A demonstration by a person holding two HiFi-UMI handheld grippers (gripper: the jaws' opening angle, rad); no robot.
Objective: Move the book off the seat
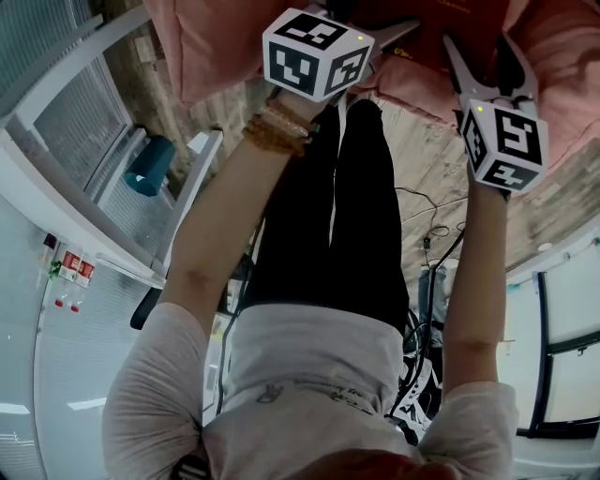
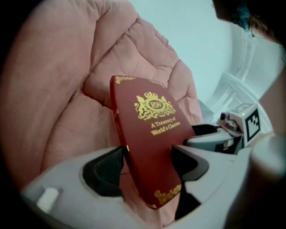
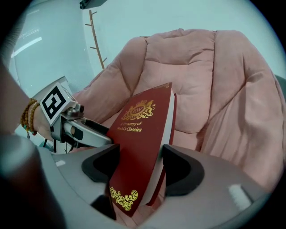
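Observation:
A dark red hardcover book (image 2: pixel 149 129) with gold lettering is held upright just over the pink cushioned seat (image 2: pixel 62 89). My left gripper (image 2: pixel 147 167) is shut on its lower edge, one black pad on each cover. From the other side, my right gripper (image 3: pixel 139 167) is shut on the same book (image 3: pixel 143 129), and its pads press both covers. In the head view the book (image 1: pixel 441 28) shows only at the top edge, between the left gripper (image 1: pixel 389 39) and the right gripper (image 1: pixel 487 64). Each gripper view shows the other gripper beside the book.
The pink padded seat (image 3: pixel 214 85) fills the space behind and under the book. The person's legs (image 1: pixel 347 206) in black stand on wood flooring, with cables (image 1: pixel 427 234) to the right. A white partition and a teal object (image 1: pixel 150 167) lie to the left.

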